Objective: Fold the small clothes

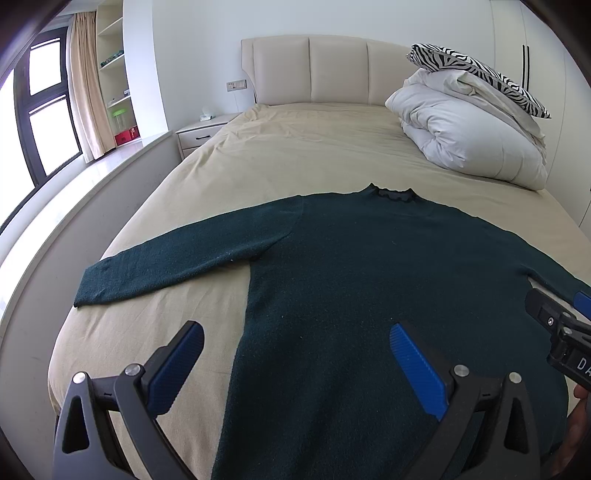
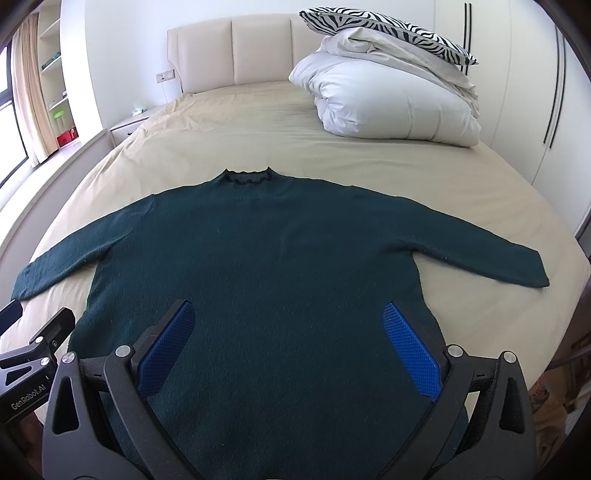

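Observation:
A dark green long-sleeved sweater (image 1: 351, 280) (image 2: 273, 251) lies flat on the bed, collar pointing away from me and both sleeves spread out sideways. My left gripper (image 1: 295, 343) is open above the sweater's lower left edge, one blue pad over the sheet and the other over the knit. My right gripper (image 2: 288, 321) is open above the sweater's lower body, with nothing between its fingers. In the left wrist view the right gripper (image 1: 554, 314) shows at the far right, near the right sleeve. The left gripper (image 2: 37, 328) appears at the lower left of the right wrist view.
The bed has a beige sheet (image 1: 288, 155) and a padded headboard (image 1: 314, 70). A folded white duvet (image 2: 391, 99) with a zebra-print pillow (image 2: 384, 26) on top lies at the head, right side. A nightstand (image 1: 203, 133), shelves and a window stand on the left.

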